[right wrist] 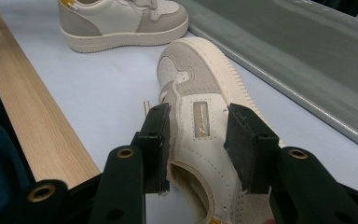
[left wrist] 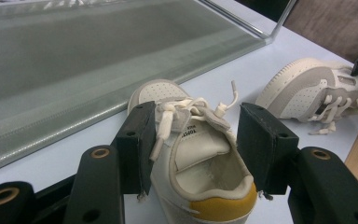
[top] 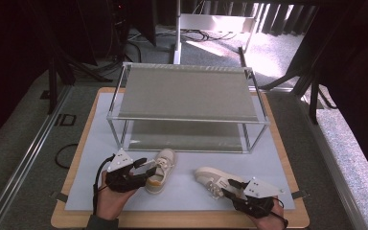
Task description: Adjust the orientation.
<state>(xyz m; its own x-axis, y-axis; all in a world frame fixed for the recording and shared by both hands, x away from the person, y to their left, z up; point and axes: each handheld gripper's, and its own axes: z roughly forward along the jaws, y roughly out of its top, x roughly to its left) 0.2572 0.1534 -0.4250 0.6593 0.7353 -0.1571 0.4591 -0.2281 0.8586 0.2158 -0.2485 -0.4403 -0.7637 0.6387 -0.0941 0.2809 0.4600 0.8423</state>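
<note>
On the worktop (top: 91, 182), at the left near the front edge, the left gripper (top: 146, 168) straddles the heel end of the left shoe (top: 160, 171), a cream sneaker with a yellow heel tab standing upright on its sole. In the left gripper view its jaws stand apart on either side of the shoe's collar, one pad touching the laces, the other just clear, so it is open around the shoe rather than clamped. Behind both shoes stands a two-tier metal rack (top: 187, 91) with grey shelves. To the right, the right shoe (top: 215, 178) lies tipped on its side. The right gripper (top: 234, 188) has its jaws parted around the shoe's side panel, near the heel opening; whether they press on it cannot be told.
</note>
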